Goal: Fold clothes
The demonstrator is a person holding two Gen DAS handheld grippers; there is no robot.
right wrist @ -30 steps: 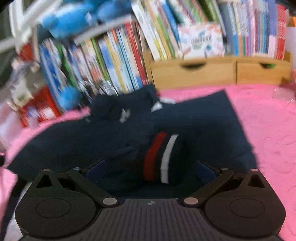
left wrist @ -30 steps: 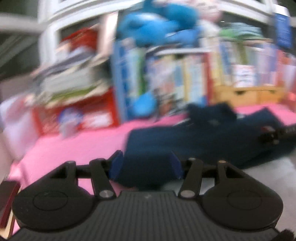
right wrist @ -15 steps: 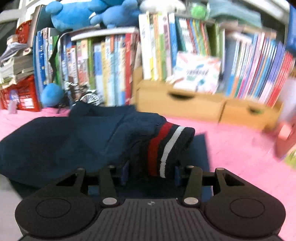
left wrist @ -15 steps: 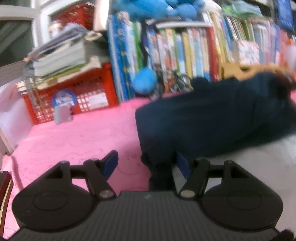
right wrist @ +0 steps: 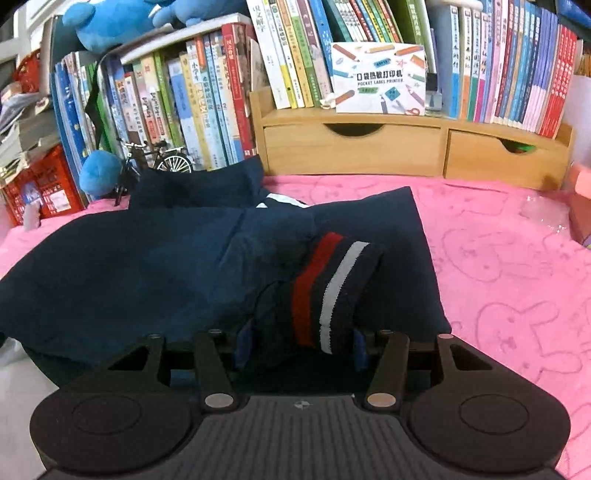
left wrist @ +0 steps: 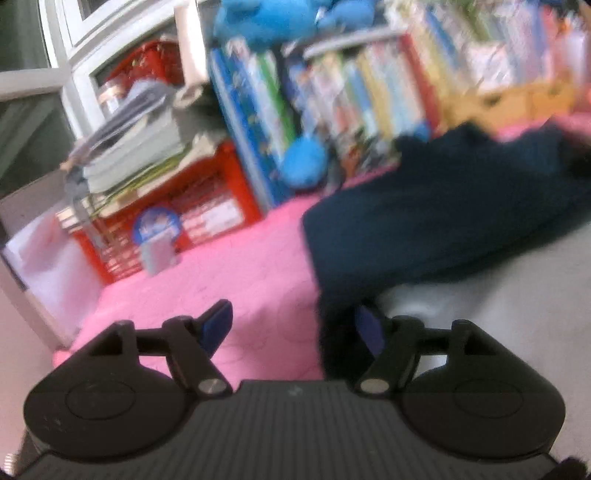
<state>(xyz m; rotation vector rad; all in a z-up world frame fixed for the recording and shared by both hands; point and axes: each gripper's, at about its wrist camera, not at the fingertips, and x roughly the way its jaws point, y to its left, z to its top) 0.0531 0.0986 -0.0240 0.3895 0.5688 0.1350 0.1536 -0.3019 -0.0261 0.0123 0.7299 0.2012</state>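
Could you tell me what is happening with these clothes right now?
A person with a handheld gripper in each hand is folding a navy sweater on a pink cover. The right gripper is clamped on the striped cuff of a sleeve, held above the sweater's body. The left gripper stands open at the sweater's hem; its jaws have just been opening, with dark cloth near one finger but not pinched.

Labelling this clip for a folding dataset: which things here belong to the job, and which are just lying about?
Job: navy sweater, its striped cuff, right gripper, left gripper.
Lying about: books, wooden drawers, red crate, blue plush toy, toy bicycle.
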